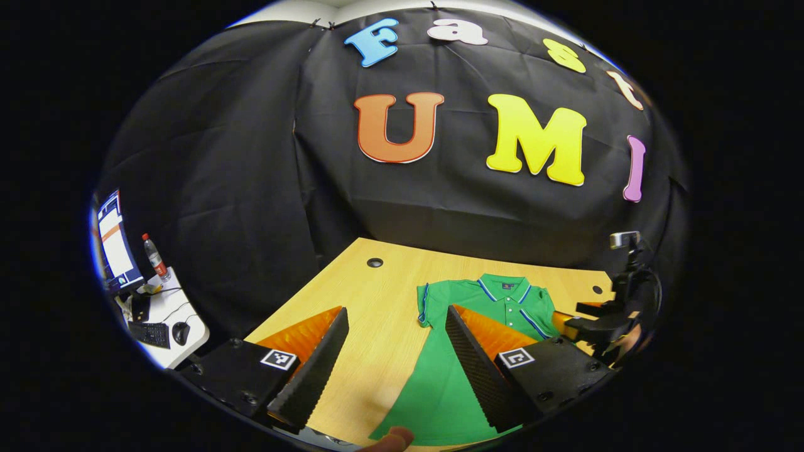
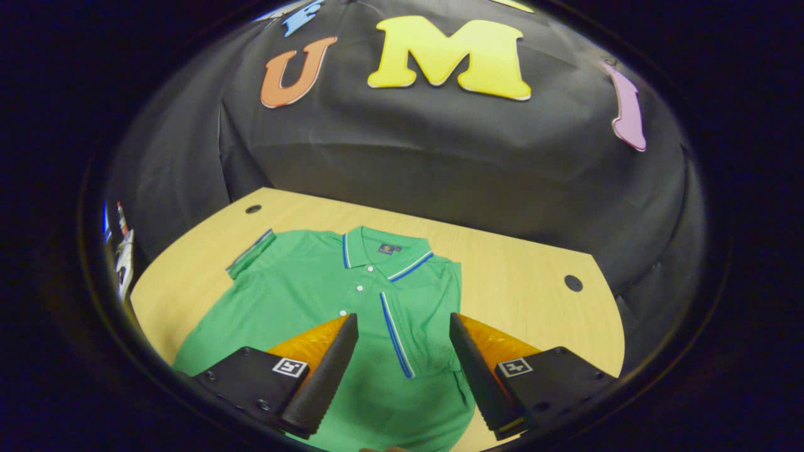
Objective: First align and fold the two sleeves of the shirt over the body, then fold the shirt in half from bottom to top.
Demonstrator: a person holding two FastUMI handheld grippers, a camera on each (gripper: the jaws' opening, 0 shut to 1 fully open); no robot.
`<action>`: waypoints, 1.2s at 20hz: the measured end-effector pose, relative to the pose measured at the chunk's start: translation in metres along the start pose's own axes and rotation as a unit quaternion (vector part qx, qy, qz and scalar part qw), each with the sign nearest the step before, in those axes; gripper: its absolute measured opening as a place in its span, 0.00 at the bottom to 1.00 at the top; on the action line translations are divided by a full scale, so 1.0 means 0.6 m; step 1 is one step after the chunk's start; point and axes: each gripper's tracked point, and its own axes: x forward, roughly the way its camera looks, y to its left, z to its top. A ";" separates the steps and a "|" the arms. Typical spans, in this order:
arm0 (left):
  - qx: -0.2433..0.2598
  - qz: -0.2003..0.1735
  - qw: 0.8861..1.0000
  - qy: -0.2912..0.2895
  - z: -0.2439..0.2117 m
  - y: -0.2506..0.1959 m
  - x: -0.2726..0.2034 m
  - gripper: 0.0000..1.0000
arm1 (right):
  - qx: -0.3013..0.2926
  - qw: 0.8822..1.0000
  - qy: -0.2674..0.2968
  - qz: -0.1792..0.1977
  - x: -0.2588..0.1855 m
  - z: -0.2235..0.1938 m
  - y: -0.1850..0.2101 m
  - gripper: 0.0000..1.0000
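We see the green shirt (image 2: 352,314) lying flat on the counter (image 2: 527,282), collar toward the far wall. One sleeve (image 2: 424,333) is folded over the body; the other sleeve (image 2: 251,251) still lies spread out. Left gripper (image 1: 392,358) and right gripper (image 2: 402,364) hover above the shirt, fingers apart, holding nothing.

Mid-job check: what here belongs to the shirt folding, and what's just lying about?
Job:
green polo shirt
left gripper, open
right gripper, open
wooden table

Lying about:
bottle
keyboard
mouse
monitor
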 end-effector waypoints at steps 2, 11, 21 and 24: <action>0.013 -0.023 1.000 0.013 -0.007 -0.008 0.033 1.00 | 0.012 1.000 -0.023 -0.010 -0.058 0.016 0.001 0.94; 0.028 -0.084 0.990 0.107 -0.079 -0.060 0.212 1.00 | 0.041 0.988 -0.117 -0.091 -0.317 0.063 0.008 0.95; 0.055 -0.080 0.964 0.247 -0.202 -0.089 0.407 0.99 | 0.075 0.962 -0.190 -0.179 -0.514 0.148 0.019 0.94; 0.032 -0.071 0.961 0.264 -0.206 -0.099 0.450 0.99 | 0.057 0.968 -0.164 -0.180 -0.509 0.129 0.034 0.94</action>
